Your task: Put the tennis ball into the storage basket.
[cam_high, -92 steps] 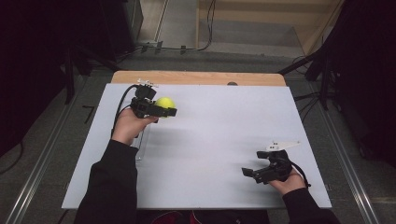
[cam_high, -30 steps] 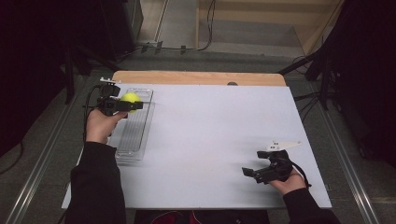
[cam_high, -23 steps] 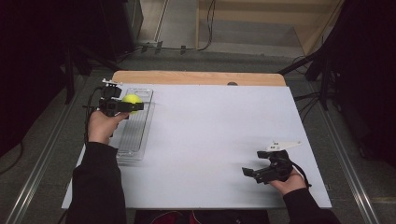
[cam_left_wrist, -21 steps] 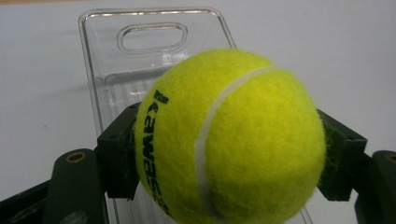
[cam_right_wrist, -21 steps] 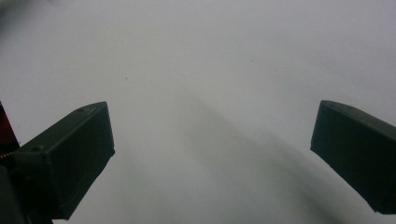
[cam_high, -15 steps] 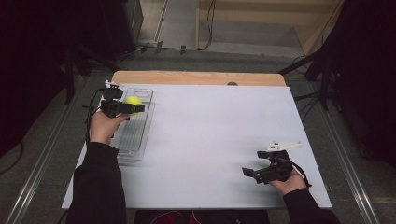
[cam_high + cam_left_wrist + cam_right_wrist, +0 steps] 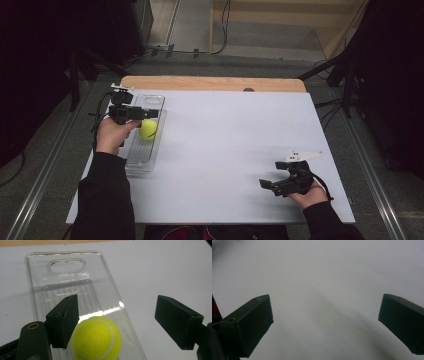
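A yellow-green tennis ball (image 7: pixel 148 129) lies in a clear plastic tray (image 7: pixel 149 99) at the table's far left. My left gripper (image 7: pixel 153 114) hovers over the tray just beyond the ball, jaws wide apart. In the left gripper view the ball (image 7: pixel 96 338) sits low between the jaws, close to the left one, on the tray (image 7: pixel 67 267); my left gripper (image 7: pixel 122 320) is open. My right gripper (image 7: pixel 266 183) rests at the near right of the table, open, with bare white surface between its jaws (image 7: pixel 324 325).
The white tabletop (image 7: pixel 230 140) stretches between the two hands. A wooden strip (image 7: pixel 210 82) runs along its far edge. Dark stands and cables surround the table on the floor.
The left gripper has opened and let go of the ball. The ball now lies in the tray, a little nearer the person. The right gripper has stayed put.
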The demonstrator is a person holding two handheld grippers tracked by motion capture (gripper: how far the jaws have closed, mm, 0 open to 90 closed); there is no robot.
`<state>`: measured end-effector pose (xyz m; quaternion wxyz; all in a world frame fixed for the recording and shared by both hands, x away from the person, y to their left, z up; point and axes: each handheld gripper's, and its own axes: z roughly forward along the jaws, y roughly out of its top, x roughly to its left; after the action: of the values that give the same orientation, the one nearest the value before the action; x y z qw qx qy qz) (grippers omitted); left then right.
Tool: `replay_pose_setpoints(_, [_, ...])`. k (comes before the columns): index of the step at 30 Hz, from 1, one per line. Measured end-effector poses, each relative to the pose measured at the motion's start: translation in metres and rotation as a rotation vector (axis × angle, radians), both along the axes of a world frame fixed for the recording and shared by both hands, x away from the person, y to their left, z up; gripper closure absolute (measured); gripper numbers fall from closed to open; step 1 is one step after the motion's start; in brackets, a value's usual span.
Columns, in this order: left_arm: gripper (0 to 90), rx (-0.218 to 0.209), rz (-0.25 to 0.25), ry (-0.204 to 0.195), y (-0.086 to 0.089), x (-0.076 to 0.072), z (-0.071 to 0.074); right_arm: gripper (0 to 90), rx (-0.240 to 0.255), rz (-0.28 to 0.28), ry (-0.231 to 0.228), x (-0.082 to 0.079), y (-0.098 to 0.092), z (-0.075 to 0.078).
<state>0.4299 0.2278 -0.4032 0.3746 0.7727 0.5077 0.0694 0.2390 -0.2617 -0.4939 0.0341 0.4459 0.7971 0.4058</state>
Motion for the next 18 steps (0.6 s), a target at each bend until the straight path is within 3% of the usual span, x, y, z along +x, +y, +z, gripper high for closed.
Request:
replay_pose_setpoints(5, [20.2, -0.034, -0.048, -0.009, -0.009, -0.005, 0.006, 0.0, -0.001, -0.001, -0.001, 0.0, -0.001, 0.0])
replay_pose_setpoints(6, [20.2, -0.058, -0.068, -0.003, -0.012, -0.007, 0.006, 0.0, 0.003, -0.003, -0.002, 0.0, -0.001, 0.0])
replay_pose_setpoints(10, [20.3, -0.074, -0.111, 0.006, -0.02, -0.013, 0.006, 0.0, 0.003, -0.004, -0.003, -0.001, -0.001, 0.0])
replay_pose_setpoints(18, [20.3, -0.051, -0.16, -0.005, -0.037, -0.022, -0.002, 0.0, 0.006, -0.004, -0.001, -0.001, 0.0, 0.0])
